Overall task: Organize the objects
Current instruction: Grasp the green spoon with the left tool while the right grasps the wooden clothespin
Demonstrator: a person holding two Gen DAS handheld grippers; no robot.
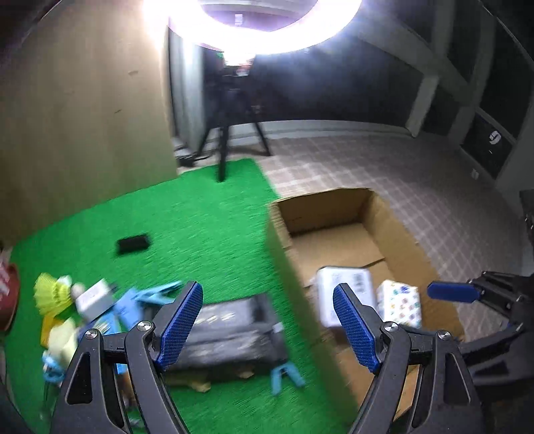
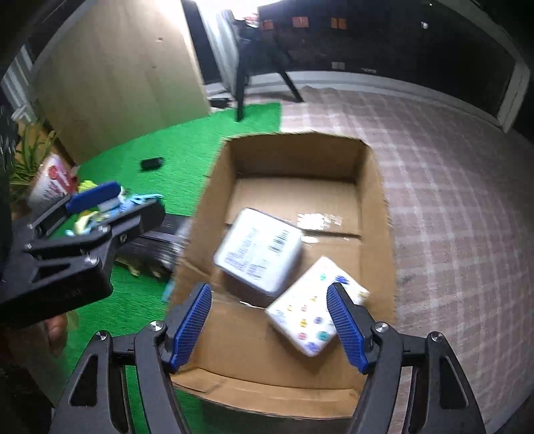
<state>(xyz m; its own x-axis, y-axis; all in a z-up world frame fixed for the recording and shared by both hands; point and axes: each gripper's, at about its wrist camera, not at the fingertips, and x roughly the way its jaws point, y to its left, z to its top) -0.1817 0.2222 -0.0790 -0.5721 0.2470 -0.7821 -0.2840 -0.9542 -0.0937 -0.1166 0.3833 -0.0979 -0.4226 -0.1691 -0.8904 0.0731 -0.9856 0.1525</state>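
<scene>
Cardboard box [image 1: 333, 240] sits open where the green turf mat [image 1: 207, 217] meets the checked carpet [image 1: 383, 160], seen from the left wrist; inside lie a white printed pack [image 1: 325, 293] and a white packet with coloured motifs [image 1: 400, 300], touching each other. The left gripper [image 1: 268, 329] hangs over the box's near-left wall with jaws spread wide and nothing between them. Left of the box on the mat lies a dark flat pouch [image 1: 230, 334] whose pale lettering is too blurred to read, amid light blue clips [image 1: 287, 377], a yellow shuttlecock [image 1: 50, 293] and a small black item [image 1: 132, 243] farther off. A ring light [image 1: 253, 30] glares on its tripod [image 1: 223, 147]. From the right wrist, the right gripper [image 2: 268, 322] hovers above the box [image 2: 373, 207], jaws likewise wide and empty. The white pack [image 2: 258, 250] shows a barcode and blocks of small print, unreadable; the motif packet [image 2: 307, 313] leans against it below. The left gripper [image 2: 96, 197] shows at left over the mat [image 2: 187, 157].
</scene>
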